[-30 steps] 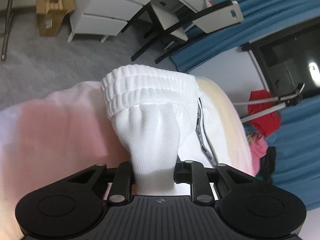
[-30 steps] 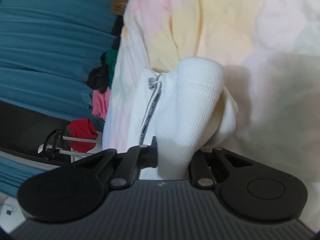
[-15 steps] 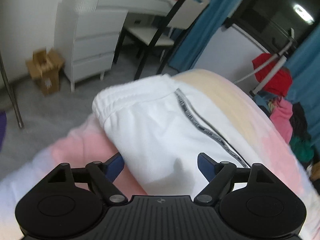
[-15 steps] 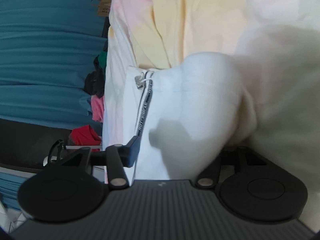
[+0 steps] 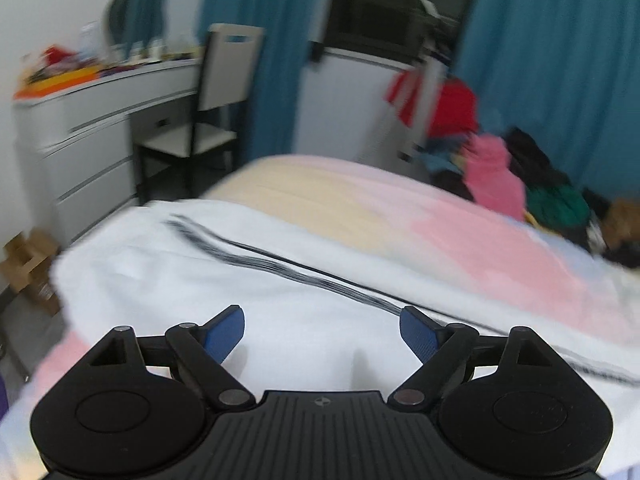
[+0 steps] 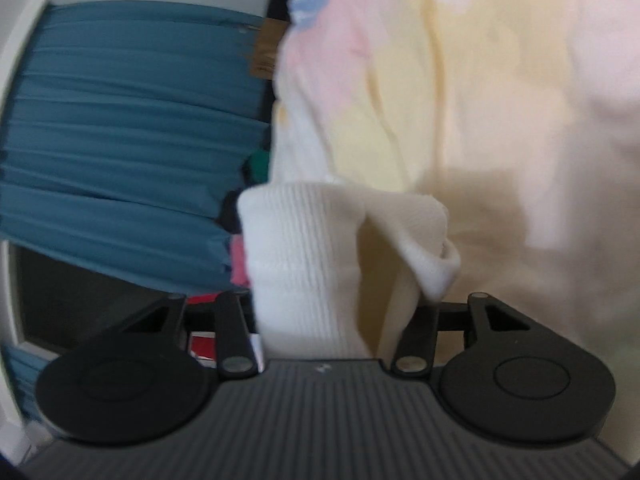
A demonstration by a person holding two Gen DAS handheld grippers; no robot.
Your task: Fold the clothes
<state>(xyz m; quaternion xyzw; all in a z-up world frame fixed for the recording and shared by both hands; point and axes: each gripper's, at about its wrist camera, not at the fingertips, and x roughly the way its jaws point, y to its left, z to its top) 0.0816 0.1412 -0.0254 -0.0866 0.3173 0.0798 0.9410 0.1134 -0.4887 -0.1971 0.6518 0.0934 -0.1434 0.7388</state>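
A white garment (image 5: 280,280) with a black patterned stripe down its side is seen spread flat on the bed (image 5: 460,232), which is covered by a pastel sheet of pink, yellow and white patches. In the right wrist view a ribbed white part of the same garment (image 6: 320,260) is seen bunched and raised in front of the sheet (image 6: 480,80). That ribbed fabric is clamped by the right gripper (image 6: 332,312), whose fingers are closed on it with cloth filling the space between them. The left gripper (image 5: 322,332) is held just above the flat white cloth with its blue pads (image 5: 224,334) spread wide and nothing between them. Beyond the bed, a pile of coloured clothes (image 5: 520,176) is seen beside blue curtains (image 5: 560,60), with a dark window between the curtains. To the left, a white worktop with drawers (image 5: 80,128) is cluttered on top, a chair (image 5: 224,92) is tucked beside it, and a cardboard box (image 5: 28,268) is seen on the floor. Both views are blurred
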